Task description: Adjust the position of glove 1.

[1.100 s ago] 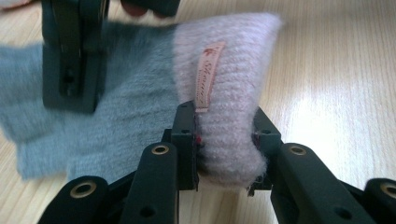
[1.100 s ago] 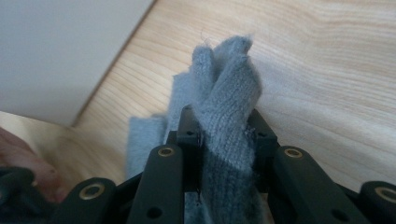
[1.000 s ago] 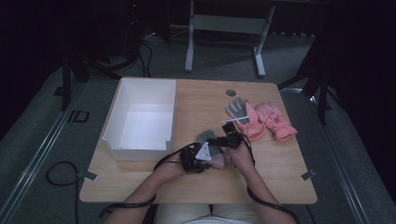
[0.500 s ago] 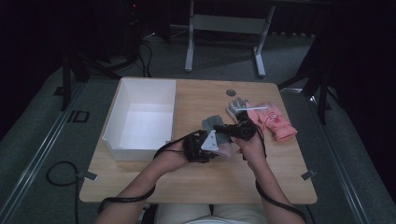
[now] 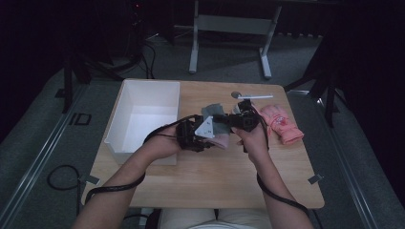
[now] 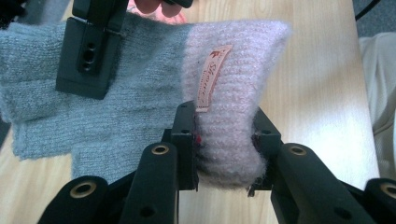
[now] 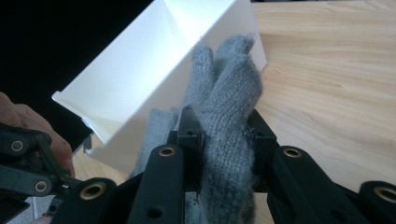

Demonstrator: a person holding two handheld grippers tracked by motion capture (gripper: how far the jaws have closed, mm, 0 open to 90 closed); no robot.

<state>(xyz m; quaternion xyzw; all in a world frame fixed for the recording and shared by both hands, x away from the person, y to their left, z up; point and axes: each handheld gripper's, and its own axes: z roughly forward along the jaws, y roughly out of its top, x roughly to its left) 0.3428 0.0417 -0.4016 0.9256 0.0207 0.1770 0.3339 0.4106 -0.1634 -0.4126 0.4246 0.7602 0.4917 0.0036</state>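
Grey and pink knitted glove [image 6: 140, 93] is held above the middle of the wooden table [image 5: 215, 167], near the white box [image 5: 143, 114], with the left gripper [image 6: 224, 149] clamped on its pink cuff and the right gripper [image 7: 224, 140] clamped on its grey fingers.

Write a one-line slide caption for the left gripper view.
Left tool clamps the pink cuff of a grey knit glove above the wooden table; the right tool grips its fingers.

The light wooden table [image 5: 205, 176] is seen from high above, facing forward. The grey-and-pink knitted glove [image 6: 140, 98] is viewed closely along each gripper's jaws. The white rectangular box [image 7: 154, 70], perhaps tilted, is shared with the high view.
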